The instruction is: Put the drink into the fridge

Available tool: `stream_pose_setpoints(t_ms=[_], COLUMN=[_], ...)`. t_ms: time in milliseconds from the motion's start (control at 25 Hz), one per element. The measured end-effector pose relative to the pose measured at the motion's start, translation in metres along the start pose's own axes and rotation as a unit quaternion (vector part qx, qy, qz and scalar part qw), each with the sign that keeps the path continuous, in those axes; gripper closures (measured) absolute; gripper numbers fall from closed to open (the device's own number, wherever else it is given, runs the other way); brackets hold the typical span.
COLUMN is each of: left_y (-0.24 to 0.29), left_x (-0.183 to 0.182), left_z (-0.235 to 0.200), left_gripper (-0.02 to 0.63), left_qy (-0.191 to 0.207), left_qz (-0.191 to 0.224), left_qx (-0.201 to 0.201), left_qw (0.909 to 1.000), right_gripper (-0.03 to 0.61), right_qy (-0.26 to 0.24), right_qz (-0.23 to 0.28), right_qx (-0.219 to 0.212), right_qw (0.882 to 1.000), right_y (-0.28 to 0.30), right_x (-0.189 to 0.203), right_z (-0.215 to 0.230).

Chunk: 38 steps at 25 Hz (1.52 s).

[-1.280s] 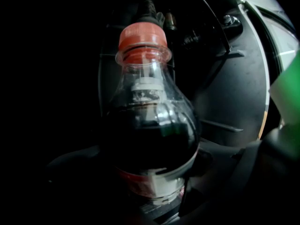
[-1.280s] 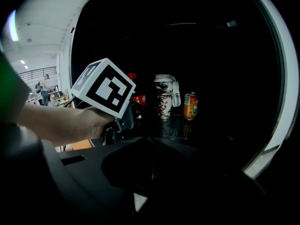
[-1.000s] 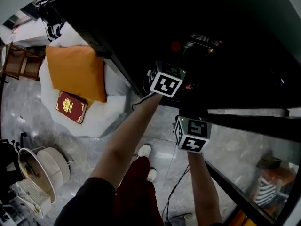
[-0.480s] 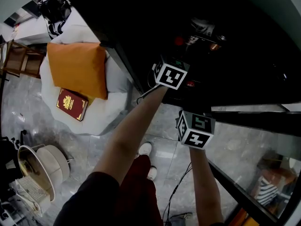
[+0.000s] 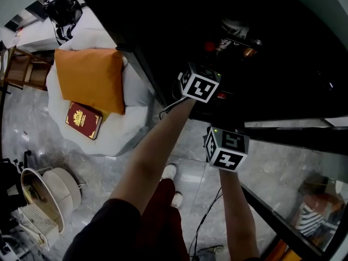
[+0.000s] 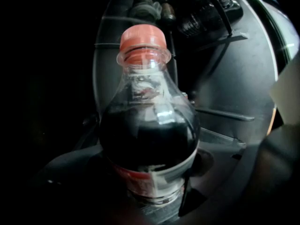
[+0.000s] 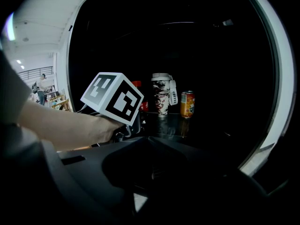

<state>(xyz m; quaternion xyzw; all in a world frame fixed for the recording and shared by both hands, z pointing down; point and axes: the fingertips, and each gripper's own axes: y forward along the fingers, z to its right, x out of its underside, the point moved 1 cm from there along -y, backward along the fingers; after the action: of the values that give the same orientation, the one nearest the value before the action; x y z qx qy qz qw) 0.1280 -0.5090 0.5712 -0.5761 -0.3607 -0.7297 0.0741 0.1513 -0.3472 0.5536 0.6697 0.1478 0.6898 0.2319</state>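
Shoes [image 5: 169, 185]: white pair on the grey tiled floor, at 6 o'clock in the head view.
Right gripper [image 7: 143, 142]: jaws together with nothing between them, held just outside the fridge at 5 o'clock of the left one.
Left gripper [image 6: 146, 184]: reaches into the fridge, jaws set wide and clamped on the body of the cola bottle.
Cola bottle [image 6: 149, 139]: upright between the left jaws, dark drink, red cap [image 6: 142, 36], red and white label; inside the fridge.
Coffee cup [image 7: 161, 93]: patterned with a white lid, at 3 o'clock of the bottle in the right gripper view.
Orange can [image 7: 187, 104]: upright at 3 o'clock of the cup, near it.
Shelf [image 7: 211, 125]: dark and glossy, carries cup and can.
Fridge [image 5: 283, 80]: open, unlit black interior.
Orange cushion [image 5: 89, 78]: on white bedding at 9 o'clock of the left gripper in the head view.
Red book [image 5: 82, 122]: at 6 o'clock of the cushion, touching its edge.
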Motion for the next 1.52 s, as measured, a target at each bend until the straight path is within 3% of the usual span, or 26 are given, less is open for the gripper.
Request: stream_pose_setpoints(t_ms=[280, 440, 680, 1200, 1520], left_y=[0.003, 0.001, -0.012, -0.058, -0.092], left_x=[0.003, 0.012, 0.012, 0.019, 0.019], left_z=[0.001, 0.001, 0.001, 0.020, 0.041], left_gripper=[0.298, 0.246, 0.216, 0.216, 0.216], left_qy=[-0.002, -0.013, -0.032, -0.059, -0.068], left_qz=[-0.002, -0.021, -0.003, 0.031, 0.047], left_qx=[-0.005, -0.008, -0.008, -0.013, 0.011], left_qw=[1.0000, 0.9997, 0.9995, 0.9977, 0.9966], right_gripper=[0.561, 0.561, 0.561, 0.561, 0.561], right_qy=[0.004, 0.009, 0.007, 0.000, -0.006], right_qz=[0.002, -0.001, -0.005, 0.006, 0.009], right_qx=[-0.001, 0.000, 0.008, 0.013, 0.014], right_qw=[1.000, 1.000, 1.000, 1.000, 1.000], right_y=[0.001, -0.002, -0.010, -0.039, -0.058], right_x=[0.001, 0.003, 0.009, 0.006, 0.009], right_z=[0.001, -0.002, 0.000, -0.002, -0.008])
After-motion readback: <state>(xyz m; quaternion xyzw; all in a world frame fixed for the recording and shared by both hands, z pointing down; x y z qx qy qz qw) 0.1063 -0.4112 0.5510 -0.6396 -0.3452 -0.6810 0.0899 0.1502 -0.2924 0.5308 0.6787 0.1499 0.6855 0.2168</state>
